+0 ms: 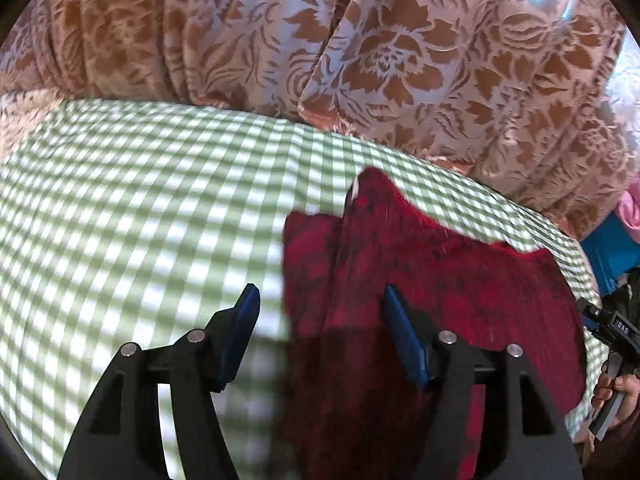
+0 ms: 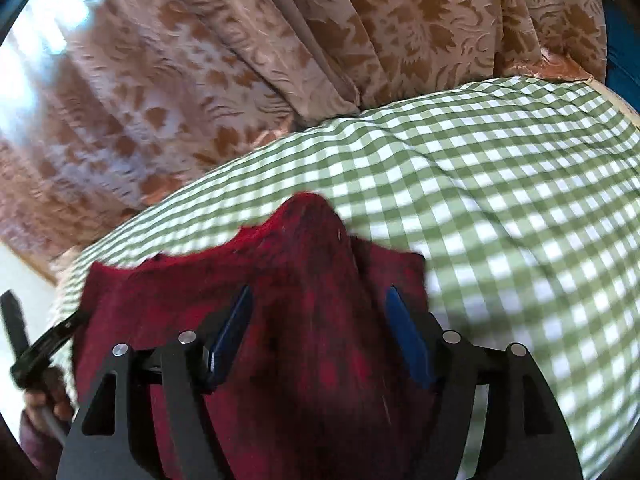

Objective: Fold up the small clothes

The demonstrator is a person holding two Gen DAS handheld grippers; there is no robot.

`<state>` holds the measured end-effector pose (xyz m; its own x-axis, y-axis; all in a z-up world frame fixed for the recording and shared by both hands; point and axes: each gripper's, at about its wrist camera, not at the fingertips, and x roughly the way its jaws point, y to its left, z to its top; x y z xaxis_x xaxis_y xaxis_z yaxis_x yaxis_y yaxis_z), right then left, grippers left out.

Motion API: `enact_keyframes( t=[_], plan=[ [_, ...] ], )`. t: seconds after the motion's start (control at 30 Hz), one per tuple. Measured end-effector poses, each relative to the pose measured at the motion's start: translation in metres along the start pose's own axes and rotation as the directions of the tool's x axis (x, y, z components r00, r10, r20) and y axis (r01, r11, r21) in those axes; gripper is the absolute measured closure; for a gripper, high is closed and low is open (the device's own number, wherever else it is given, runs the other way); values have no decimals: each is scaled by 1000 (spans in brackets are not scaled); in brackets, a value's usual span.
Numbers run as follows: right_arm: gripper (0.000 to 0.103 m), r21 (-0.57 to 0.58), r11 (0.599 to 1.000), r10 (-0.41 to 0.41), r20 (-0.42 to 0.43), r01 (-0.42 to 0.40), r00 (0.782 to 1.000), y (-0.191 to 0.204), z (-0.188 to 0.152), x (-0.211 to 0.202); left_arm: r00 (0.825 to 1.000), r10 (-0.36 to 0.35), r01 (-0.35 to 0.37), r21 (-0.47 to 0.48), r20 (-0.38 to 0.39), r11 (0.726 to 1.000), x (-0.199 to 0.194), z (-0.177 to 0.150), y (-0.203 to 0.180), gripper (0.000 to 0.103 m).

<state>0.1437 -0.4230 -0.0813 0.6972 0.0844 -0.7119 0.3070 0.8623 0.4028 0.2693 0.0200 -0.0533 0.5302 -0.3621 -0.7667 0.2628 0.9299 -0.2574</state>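
A dark red fuzzy garment lies on the green-and-white checked cloth. In the left wrist view my left gripper is open, its jaws straddling the garment's left edge: the right finger over red fabric, the left over the checks. In the right wrist view the garment fills the lower middle, with a raised fold pointing away. My right gripper is open above it, both blue pads over red fabric. Neither holds anything. The right gripper's handle and hand show at the left wrist view's right edge.
A brown floral curtain hangs behind the table's far edge. A blue object and pink cloth sit at the far right. The checked cloth extends to the garment's right. The left gripper's handle shows at the right wrist view's left edge.
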Motion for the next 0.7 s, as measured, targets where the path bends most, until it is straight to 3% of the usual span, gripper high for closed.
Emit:
enact_keyframes(
  t=[0.17,0.33,0.4,0.47,0.53,0.63,0.7],
  plan=[
    [35,13,996,85,-54,-85,995,-25,-53,-48,993,-114,111,-86,-31,990,-33,-50,24,39],
    [35,46,994,103,-116,-99,988,-45,-109,-68,982,-181,173,-124,-56,977,-46,-96,29,39],
    [39,59,993,112,-120,-106,986,-46,-121,-66,980,-188,178,-135,-68,975,-42,-104,27,39],
    [54,71,992,114,-112,-106,987,-48,-126,-61,980,-184,173,-133,-72,976,-37,-106,24,42],
    [65,31,997,75,-116,-72,990,-41,-127,-54,966,-238,225,-131,-95,966,-30,-105,21,83],
    [77,-16,999,34,-122,-36,992,-31,-125,-56,970,-224,214,-109,-91,971,-39,-104,17,91],
    [79,-46,999,23,-101,-28,995,-26,-121,-69,969,-233,226,-85,-81,970,-53,-103,17,92]
  ],
)
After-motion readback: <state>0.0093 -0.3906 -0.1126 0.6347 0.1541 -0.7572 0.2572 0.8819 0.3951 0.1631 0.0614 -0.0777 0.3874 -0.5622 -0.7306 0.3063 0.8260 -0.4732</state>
